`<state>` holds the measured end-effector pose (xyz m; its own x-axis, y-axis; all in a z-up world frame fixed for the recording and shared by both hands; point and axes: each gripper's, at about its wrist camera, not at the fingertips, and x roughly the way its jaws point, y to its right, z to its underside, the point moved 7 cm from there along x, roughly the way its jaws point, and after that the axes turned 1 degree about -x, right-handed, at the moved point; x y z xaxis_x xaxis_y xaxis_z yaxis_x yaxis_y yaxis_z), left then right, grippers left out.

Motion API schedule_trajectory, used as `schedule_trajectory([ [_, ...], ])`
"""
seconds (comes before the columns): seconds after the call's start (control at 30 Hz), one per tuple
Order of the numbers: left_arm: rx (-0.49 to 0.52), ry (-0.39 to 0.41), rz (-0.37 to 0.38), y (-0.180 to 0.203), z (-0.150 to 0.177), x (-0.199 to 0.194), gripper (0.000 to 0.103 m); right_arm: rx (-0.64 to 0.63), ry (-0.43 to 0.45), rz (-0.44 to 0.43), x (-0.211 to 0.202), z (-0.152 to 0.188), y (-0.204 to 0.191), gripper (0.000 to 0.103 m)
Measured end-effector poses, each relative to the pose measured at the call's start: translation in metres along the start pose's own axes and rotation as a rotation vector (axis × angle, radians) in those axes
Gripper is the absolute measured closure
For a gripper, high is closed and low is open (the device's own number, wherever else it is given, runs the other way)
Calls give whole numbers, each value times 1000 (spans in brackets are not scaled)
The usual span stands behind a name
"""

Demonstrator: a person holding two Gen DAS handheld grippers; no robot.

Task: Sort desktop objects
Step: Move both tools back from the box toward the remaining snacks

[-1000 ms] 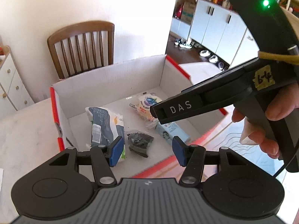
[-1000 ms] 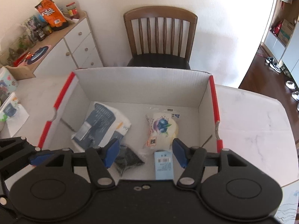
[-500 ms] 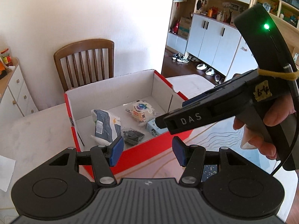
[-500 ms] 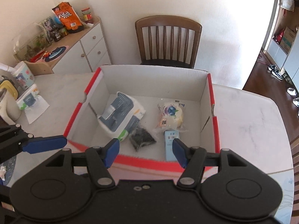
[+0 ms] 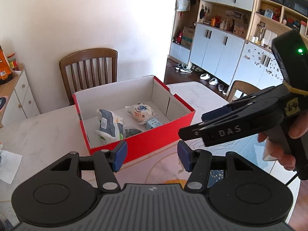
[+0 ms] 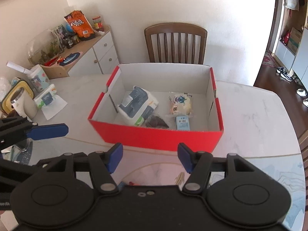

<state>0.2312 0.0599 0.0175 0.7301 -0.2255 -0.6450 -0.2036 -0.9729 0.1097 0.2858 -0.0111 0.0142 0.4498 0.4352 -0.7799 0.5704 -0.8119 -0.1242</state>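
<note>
A red cardboard box [image 6: 159,136] [image 5: 146,144] stands on the white marble table. Inside lie a blue-and-white tissue pack [image 6: 137,106] [image 5: 109,125], a round wrapped bun [image 6: 180,104] [image 5: 141,112], a dark packet [image 6: 156,122] [image 5: 131,130] and a small light-blue carton [image 6: 182,123] [image 5: 153,123]. My left gripper [image 5: 152,156] is open and empty, held above the table in front of the box. My right gripper [image 6: 150,156] is open and empty, also in front of the box. Each gripper shows at the edge of the other's view.
A wooden chair [image 6: 175,42] stands behind the table. At the table's left are a tissue pack on paper [image 6: 46,100], a mug [image 6: 23,104] and a patterned cup [image 6: 38,79]. A white sideboard [image 6: 92,57] holds snacks. A patterned mat [image 6: 157,173] lies under the grippers.
Both grippers have pulled back and up from over the box, so the box now sits farther away and whole in both views. Both stayed open and empty.
</note>
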Motion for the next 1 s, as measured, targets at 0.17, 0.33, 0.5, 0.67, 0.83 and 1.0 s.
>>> schedule_trajectory([
  [0.17,-11,20,-5,3,10,-15,47,7,21,-8,-14,14,-6,41],
  [0.33,-17,31,-14,6,24,-25,47,4,38,-3,-24,34,-11,41],
  [0.5,-27,30,-18,9,40,-32,47,11,37,5,-29,58,-12,41],
  [0.67,-30,25,-31,12,58,-36,45,2,39,34,-32,83,-11,41],
  [0.83,-20,36,-50,19,72,-40,40,10,45,55,-36,104,-6,41],
  [1.0,-30,32,-57,24,89,-40,37,30,38,70,-38,125,0,41],
])
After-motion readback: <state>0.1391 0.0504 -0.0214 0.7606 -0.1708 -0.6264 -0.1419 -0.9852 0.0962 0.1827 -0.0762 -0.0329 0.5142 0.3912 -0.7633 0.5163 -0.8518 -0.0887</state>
